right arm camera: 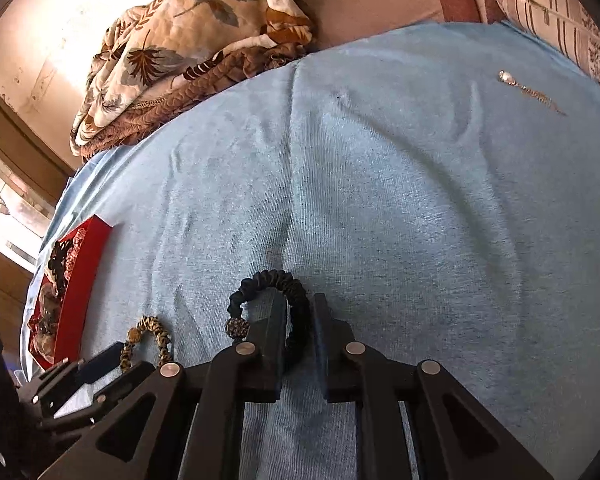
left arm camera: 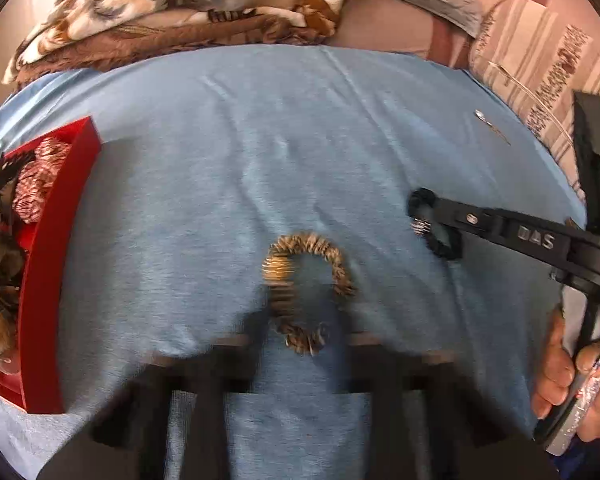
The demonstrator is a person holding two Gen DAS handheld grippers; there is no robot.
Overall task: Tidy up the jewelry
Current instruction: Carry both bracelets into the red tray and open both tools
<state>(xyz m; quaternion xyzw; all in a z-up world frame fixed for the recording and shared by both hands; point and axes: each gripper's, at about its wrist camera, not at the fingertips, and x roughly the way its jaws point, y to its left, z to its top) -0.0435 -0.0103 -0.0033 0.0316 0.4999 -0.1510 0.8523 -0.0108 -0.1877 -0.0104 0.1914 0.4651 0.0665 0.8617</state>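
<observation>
A brown and gold beaded bracelet (left arm camera: 306,292) lies on the blue cloth (left arm camera: 300,140), just ahead of my left gripper (left arm camera: 300,360), whose blurred fingers stand open on either side of its near end. The bracelet shows small in the right wrist view (right arm camera: 148,340). My right gripper (right arm camera: 298,320) is open with its fingers straddling one side of a black beaded bracelet (right arm camera: 296,300) lying on the cloth. That bracelet and gripper show in the left wrist view (left arm camera: 436,224). A red tray (left arm camera: 48,280) at the left holds several jewelry pieces.
A thin earring or pendant with a pearl (right arm camera: 528,92) lies on the far right of the cloth. A floral blanket (left arm camera: 180,12) is bunched behind the cloth. Striped bedding (left arm camera: 540,60) lies at the right. A hand (left arm camera: 560,368) grips the right tool.
</observation>
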